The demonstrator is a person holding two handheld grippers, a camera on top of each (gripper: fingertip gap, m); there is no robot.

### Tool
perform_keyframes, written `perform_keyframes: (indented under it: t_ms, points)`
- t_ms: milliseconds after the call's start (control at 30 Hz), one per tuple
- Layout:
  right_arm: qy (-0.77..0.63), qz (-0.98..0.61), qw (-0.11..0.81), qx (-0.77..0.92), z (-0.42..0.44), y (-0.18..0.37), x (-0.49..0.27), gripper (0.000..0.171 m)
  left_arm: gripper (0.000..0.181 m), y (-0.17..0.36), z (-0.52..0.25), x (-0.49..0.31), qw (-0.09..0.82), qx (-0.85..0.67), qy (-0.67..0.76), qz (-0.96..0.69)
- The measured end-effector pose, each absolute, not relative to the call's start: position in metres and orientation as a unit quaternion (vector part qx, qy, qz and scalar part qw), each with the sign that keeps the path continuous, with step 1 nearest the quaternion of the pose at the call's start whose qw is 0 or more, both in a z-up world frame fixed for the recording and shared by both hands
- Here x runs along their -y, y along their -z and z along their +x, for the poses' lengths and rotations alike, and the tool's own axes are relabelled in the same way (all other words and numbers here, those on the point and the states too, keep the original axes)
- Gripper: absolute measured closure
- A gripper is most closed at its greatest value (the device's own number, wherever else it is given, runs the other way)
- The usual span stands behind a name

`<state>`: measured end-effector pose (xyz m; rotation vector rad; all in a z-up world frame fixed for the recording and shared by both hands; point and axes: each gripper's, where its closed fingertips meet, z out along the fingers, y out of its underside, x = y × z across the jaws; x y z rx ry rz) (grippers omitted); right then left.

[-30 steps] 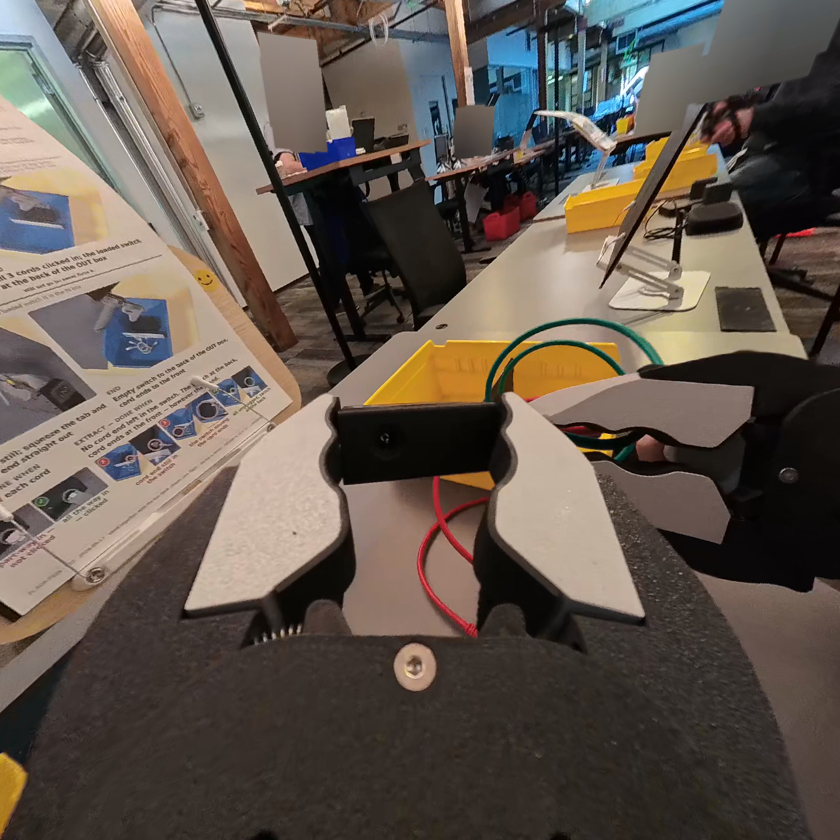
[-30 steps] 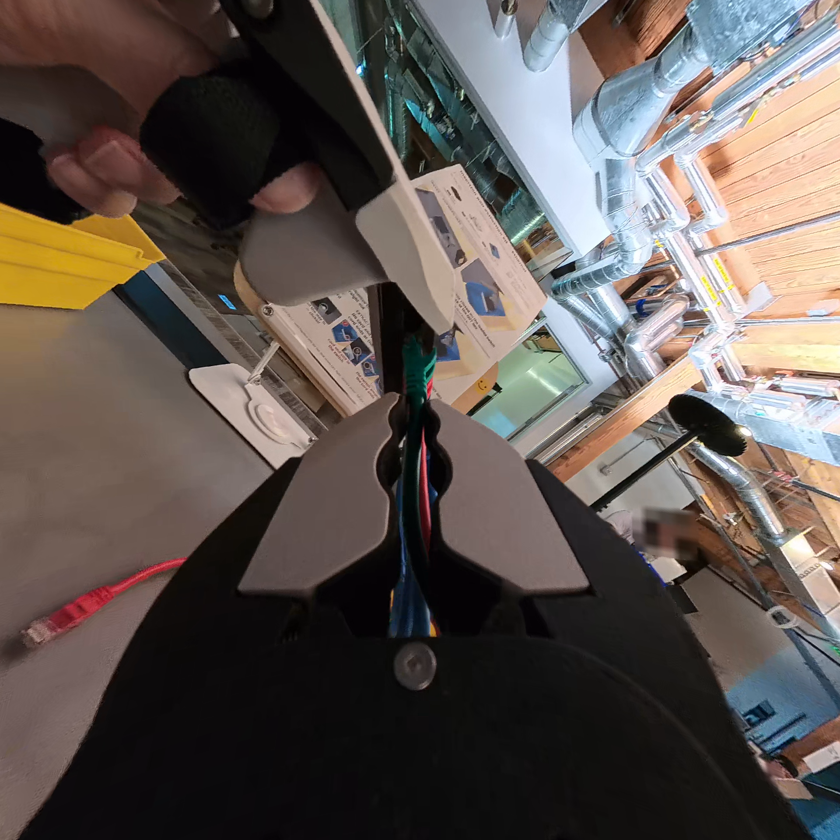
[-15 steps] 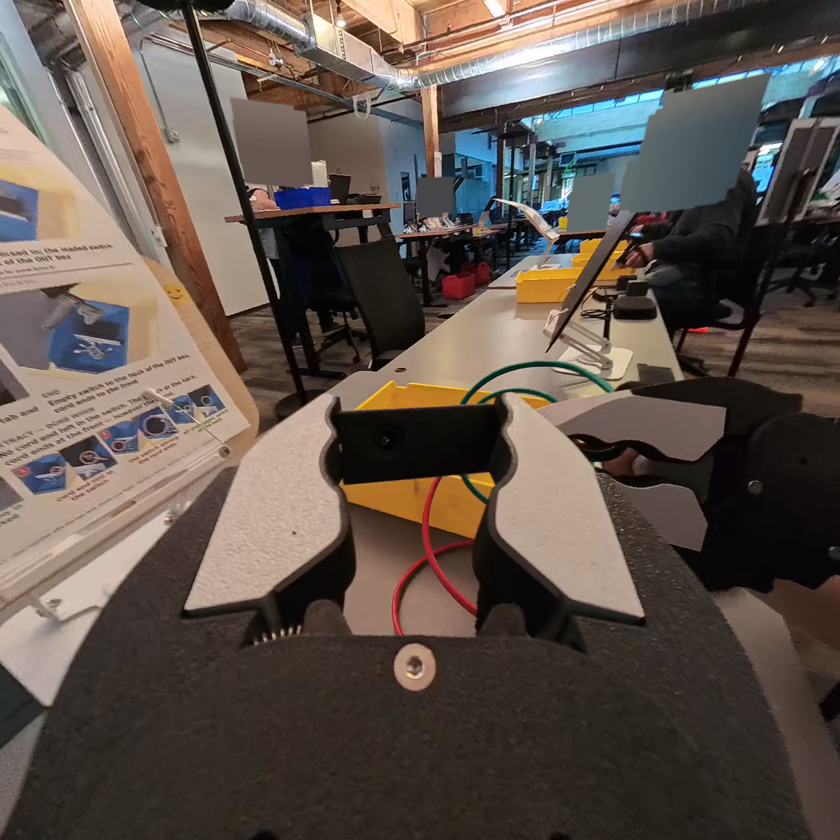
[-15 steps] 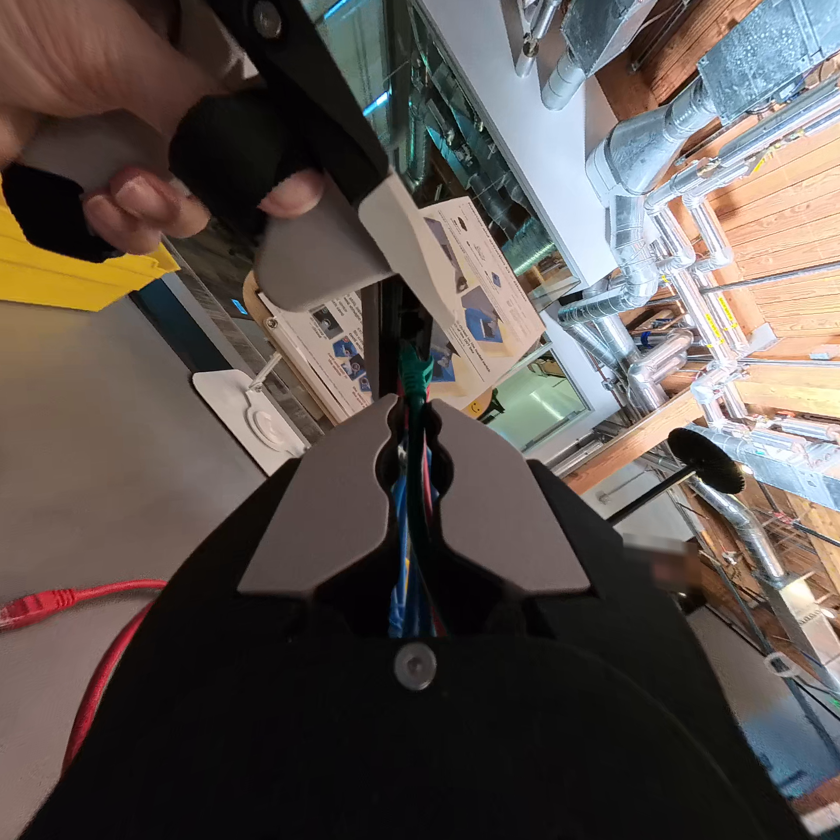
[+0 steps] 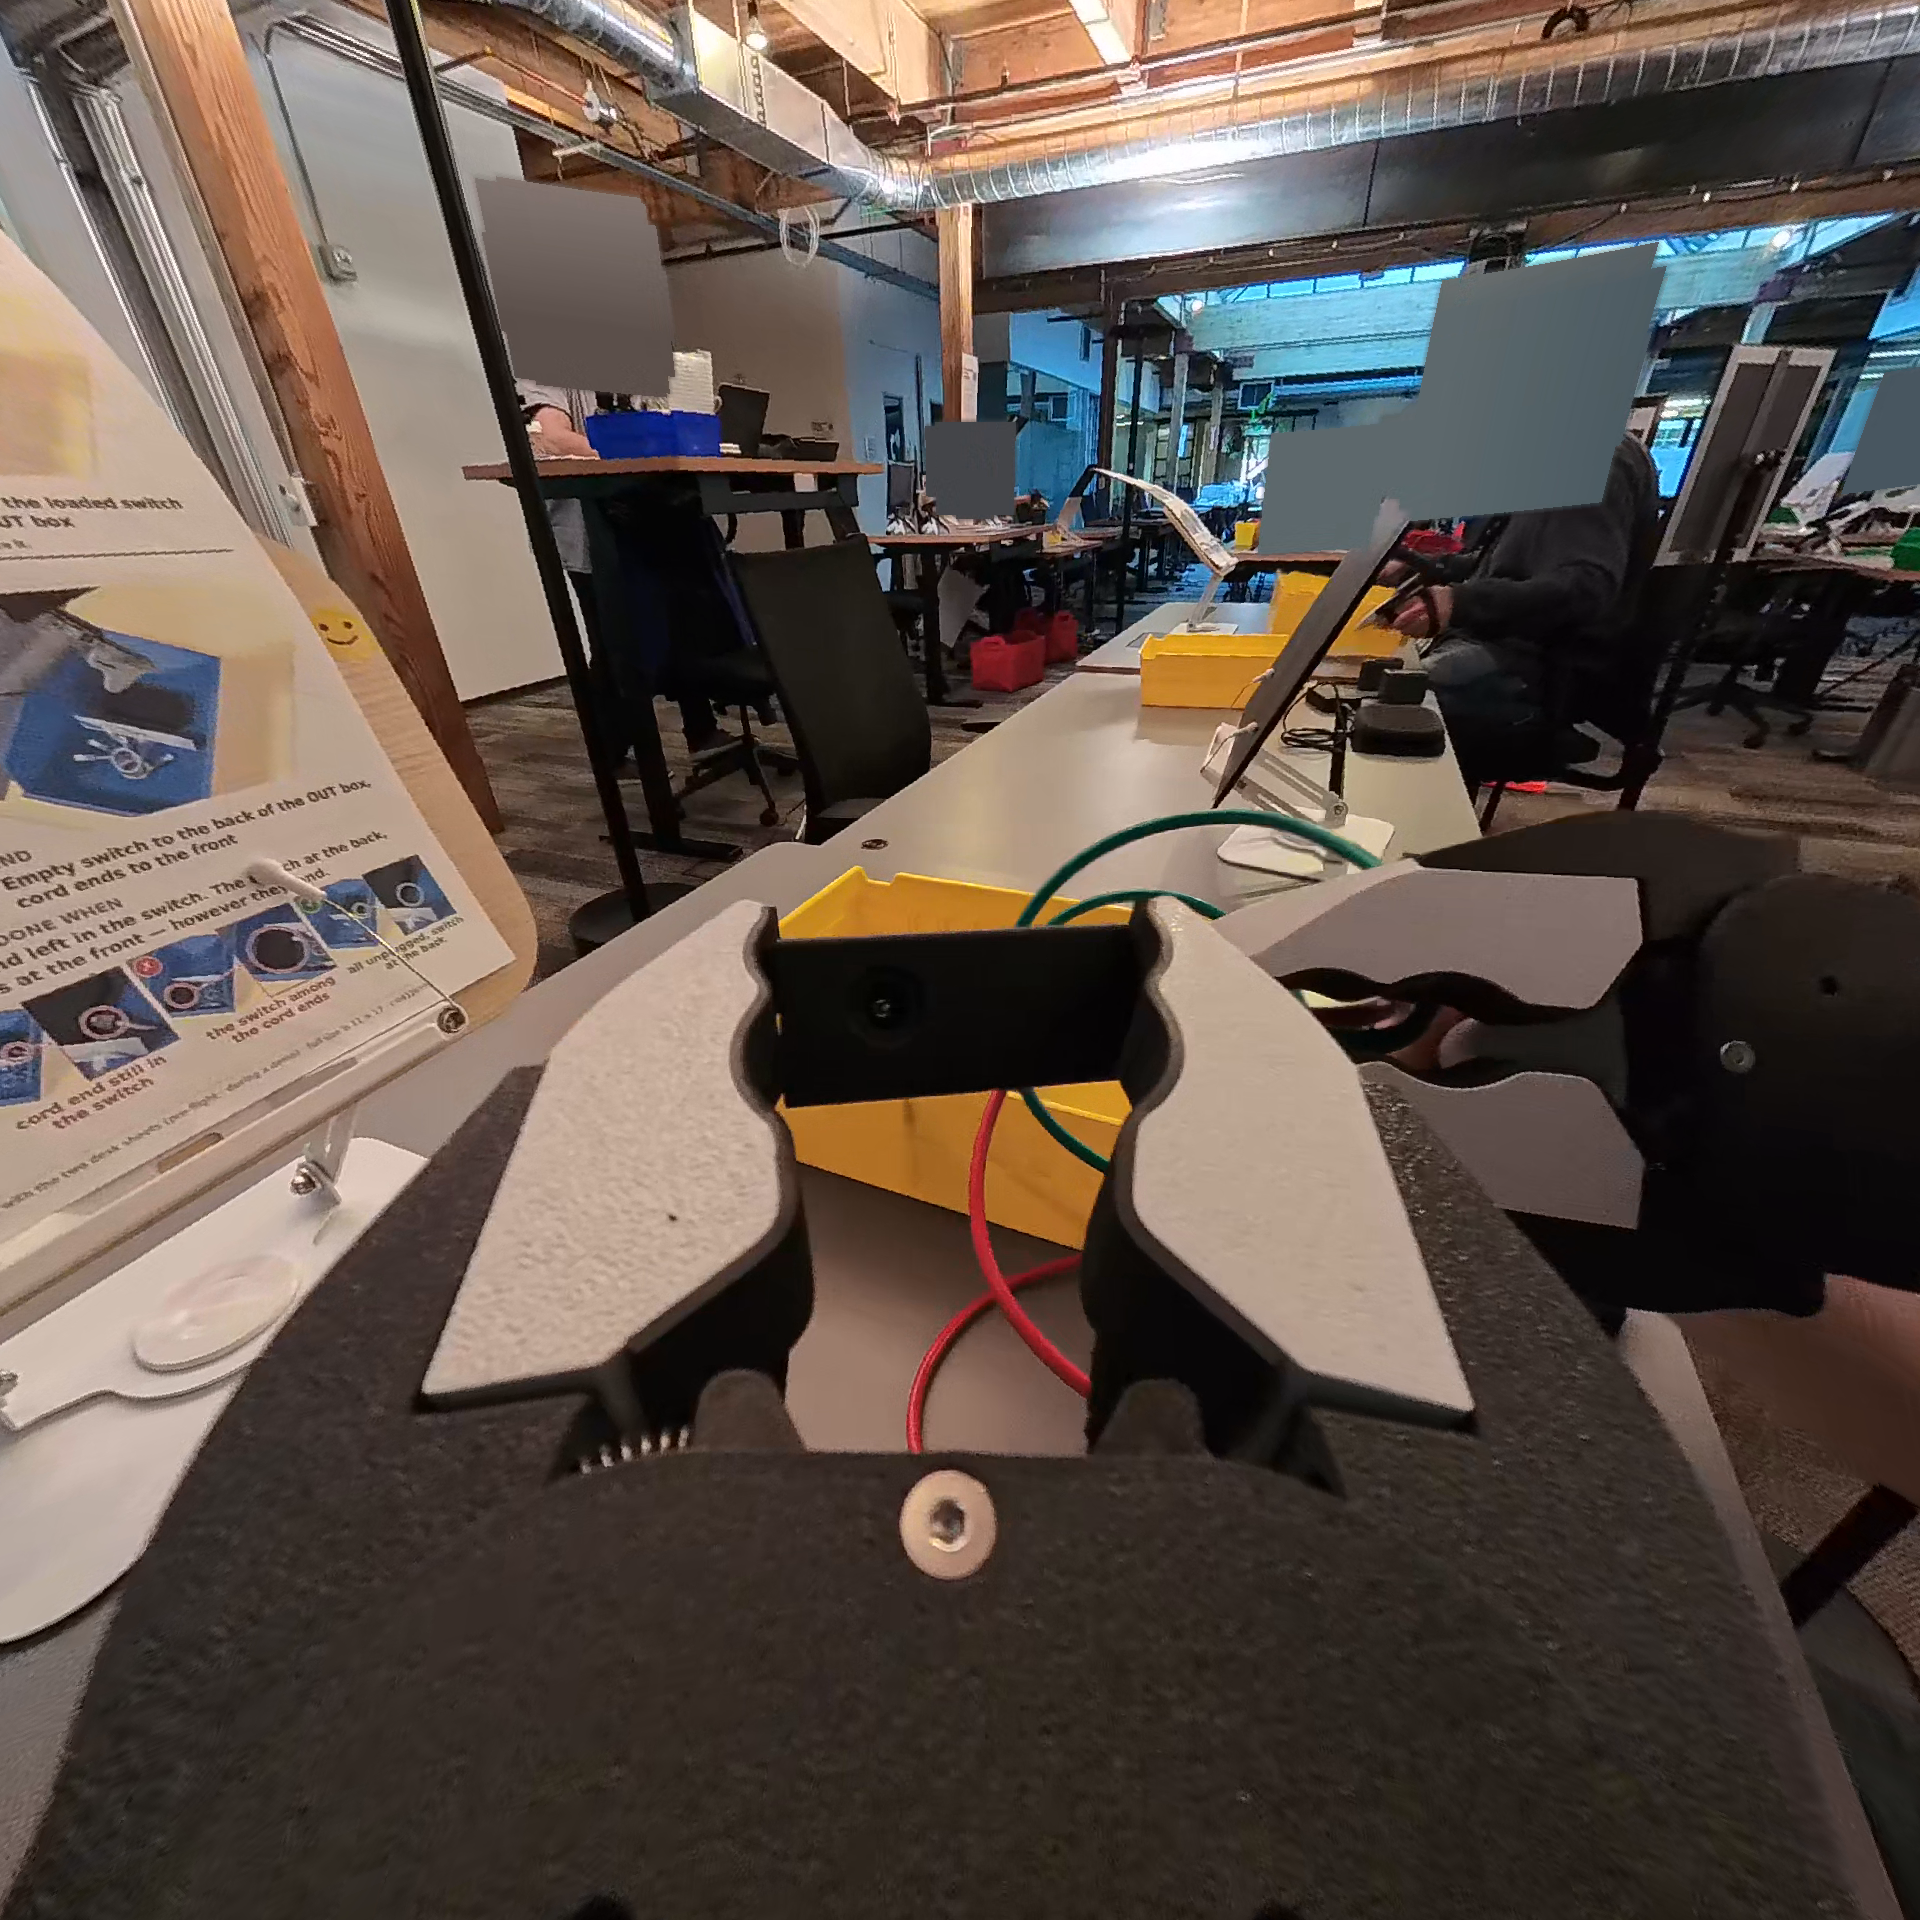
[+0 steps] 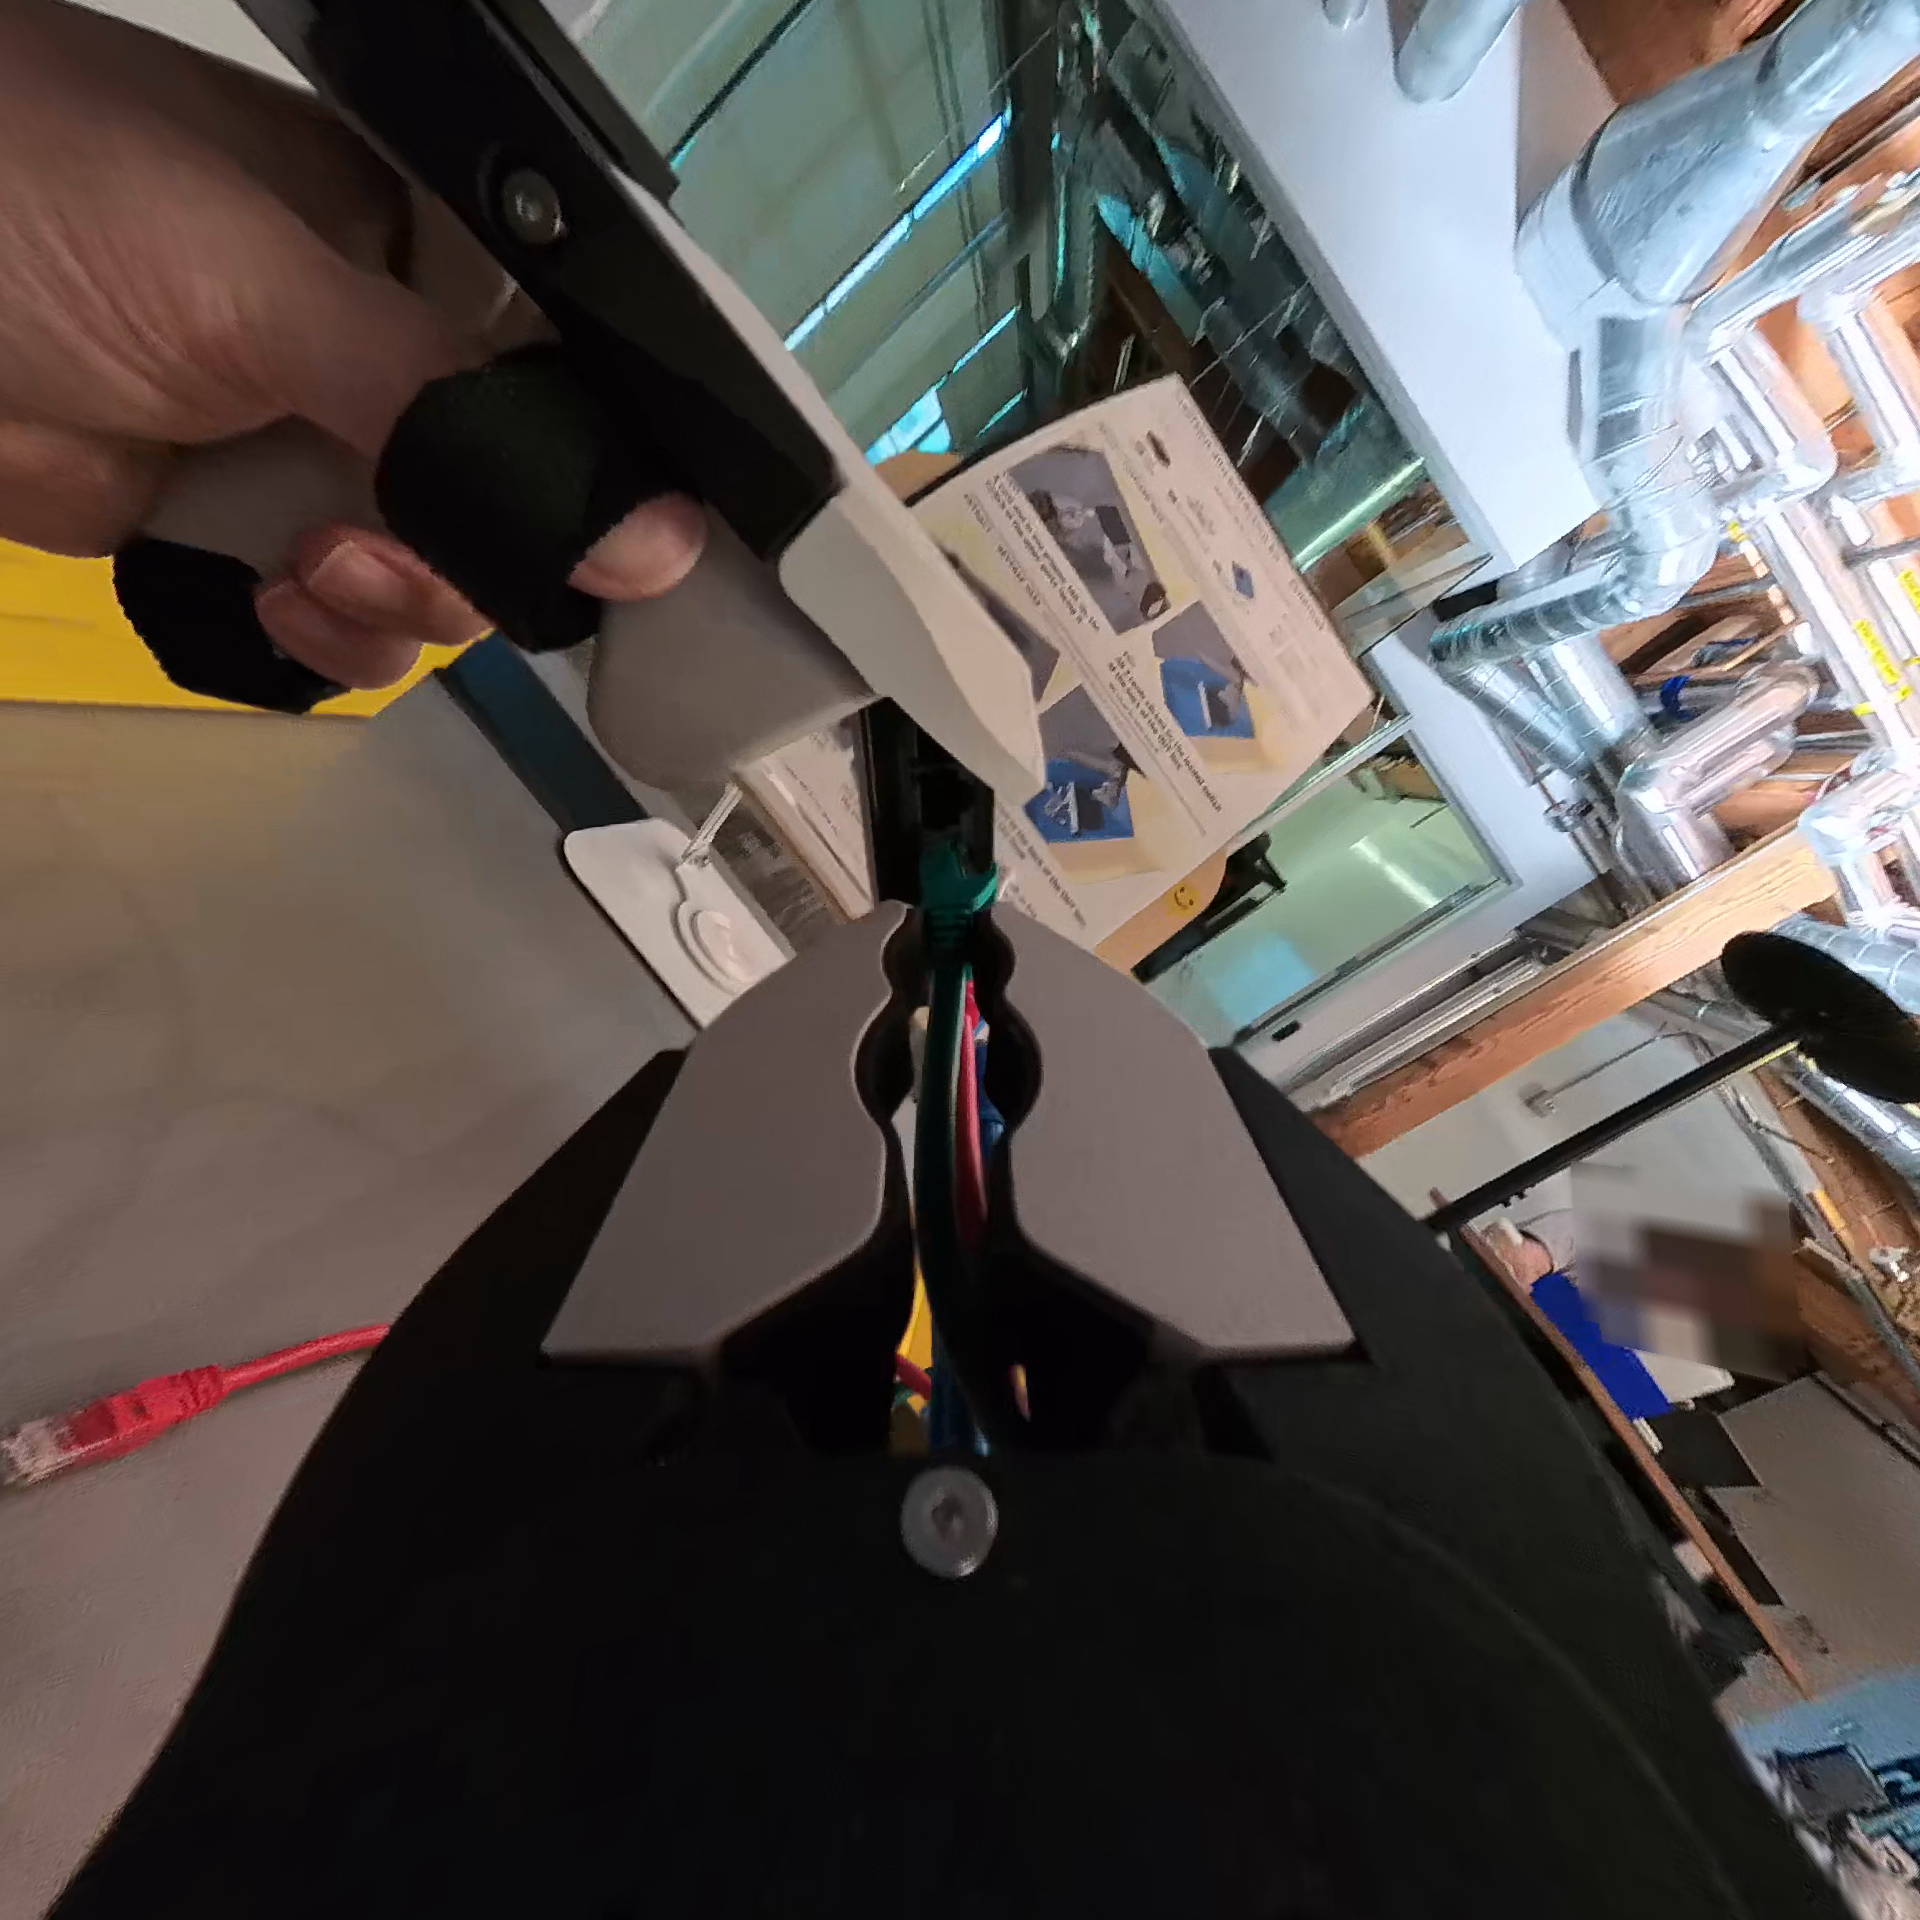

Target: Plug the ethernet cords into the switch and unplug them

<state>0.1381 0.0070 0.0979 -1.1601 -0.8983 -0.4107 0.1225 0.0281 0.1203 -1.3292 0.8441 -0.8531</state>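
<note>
Switch (image 5: 951, 1013), a small black box with a round recess on its near face, sits clamped crosswise between the tips of the left gripper (image 5: 951, 1023), raised above the grey worktop (image 5: 1049, 748). Right gripper (image 5: 1382, 1023) comes in from the right of that view, level with the switch; its jaws stand nearly closed around cords.

Right wrist view, rolled sideways, shows that grip more fully: the right gripper (image 6: 951, 935) is pinched on a green cord (image 6: 943, 1081) just behind its green plug (image 6: 956, 883), and the plug's tip meets the dark edge of the switch (image 6: 914, 779). Whether the plug is fully seated cannot be told. Red and blue cords run through the same gap beside the green one. This view alone shows a hand (image 6: 208, 343) on the left gripper's handle, and a red plug (image 6: 94, 1429) lying loose on the worktop to the near left.

Left wrist view alone shows the green cord looping up over a yellow bin (image 5: 935, 1138) just beyond the switch, and a red cord (image 5: 987, 1247) dropping from under the switch to curl on the worktop. An instruction sheet (image 5: 187, 831) on a tilted board stands at left. Farther desks, chairs and a seated person occupy the background.
</note>
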Motion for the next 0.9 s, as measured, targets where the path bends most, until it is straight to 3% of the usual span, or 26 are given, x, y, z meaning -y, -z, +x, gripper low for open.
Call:
perform_keyframes:
  t_ms: [333,900]
  points:
    - [0.223,-0.551,0.68,0.429,0.129,-0.095,-0.011,0.161,0.119,-0.124,0.117,-0.031,0.638,-0.364,0.355,-0.579]
    - [0.337,-0.484,0.636,0.498,0.131,-0.104,-0.012,0.162,0.117,-0.115,0.118,-0.023,0.554,-0.363,0.405,-0.63]
